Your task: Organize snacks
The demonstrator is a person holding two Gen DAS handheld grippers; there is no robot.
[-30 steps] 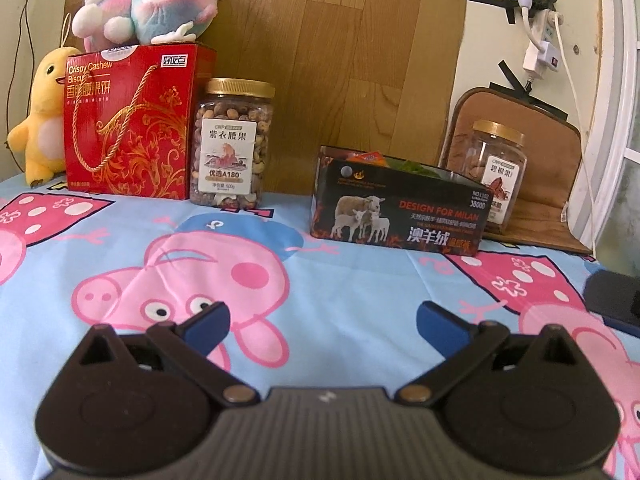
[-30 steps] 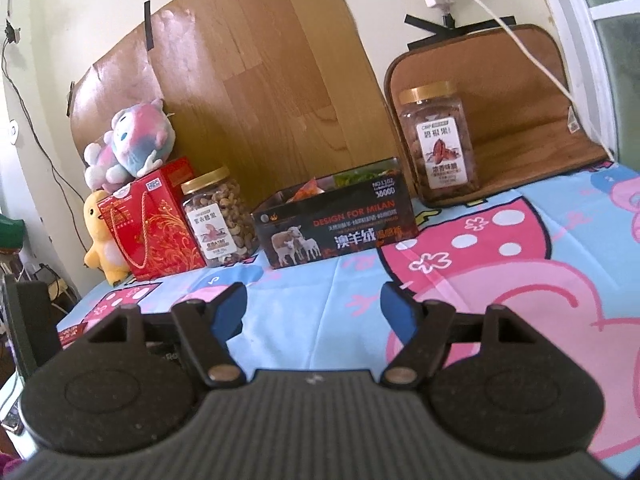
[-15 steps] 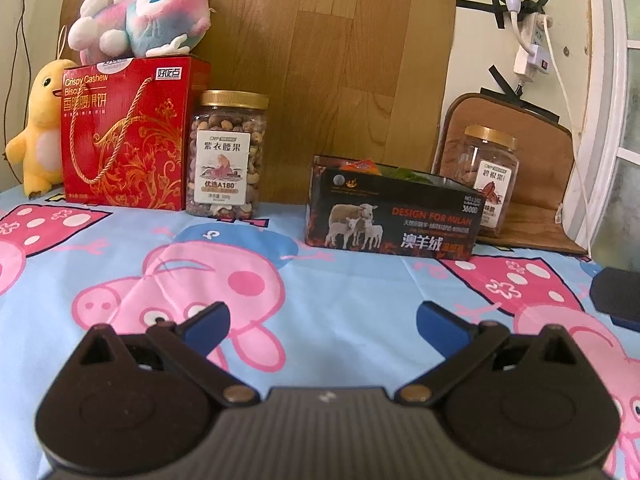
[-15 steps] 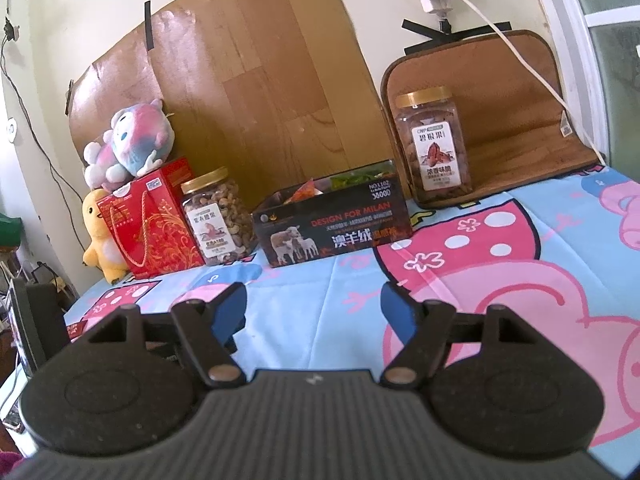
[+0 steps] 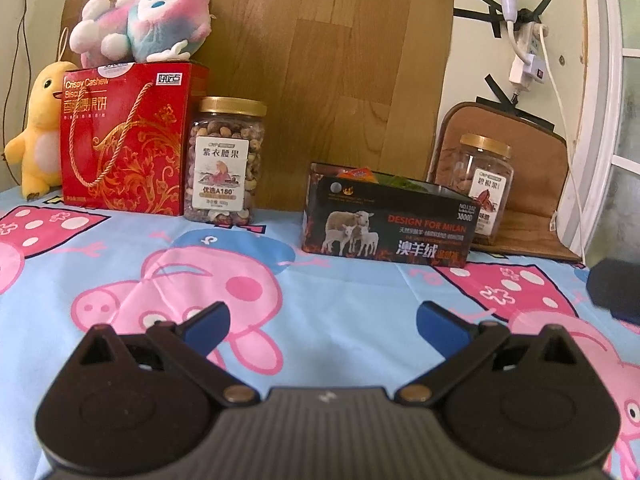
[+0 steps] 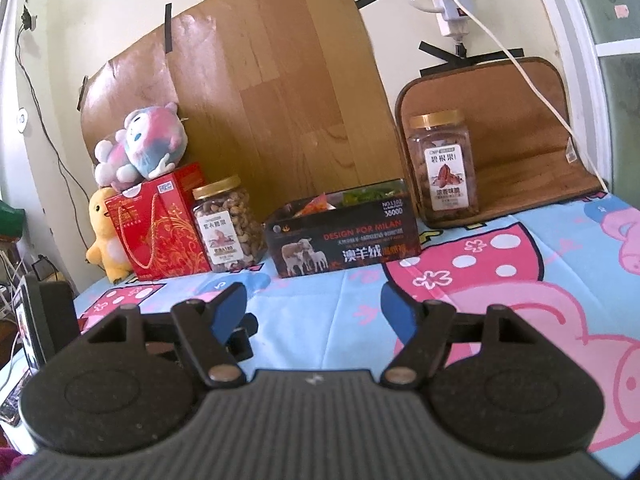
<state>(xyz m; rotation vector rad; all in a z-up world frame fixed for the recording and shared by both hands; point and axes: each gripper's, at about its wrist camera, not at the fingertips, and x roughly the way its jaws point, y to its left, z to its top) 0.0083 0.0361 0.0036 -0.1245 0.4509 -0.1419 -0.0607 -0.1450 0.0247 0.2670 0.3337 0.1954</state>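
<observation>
A black open box (image 5: 388, 224) with a sheep picture holds snack packets; it stands at the back of the cartoon-pig cloth, also in the right wrist view (image 6: 344, 240). A cashew jar (image 5: 224, 160) (image 6: 228, 224) stands left of it beside a red biscuit box (image 5: 128, 136) (image 6: 158, 228). A pecan jar (image 5: 482, 188) (image 6: 442, 168) stands right of it on a brown mat. My left gripper (image 5: 322, 322) and right gripper (image 6: 312, 304) are both open and empty, well short of the box.
Plush toys sit at the far left: a pink one (image 5: 144, 24) on the red box, a yellow one (image 5: 38, 136) beside it. A wooden board (image 5: 328, 60) leans on the wall. A power strip and cables (image 5: 524, 40) hang at right. A dark gripper body (image 5: 616, 288) shows at the right edge.
Both cameras have drifted slightly back and tilted, so the objects sit a little lower and smaller in view. Both grippers stay open and nothing on the cloth has moved.
</observation>
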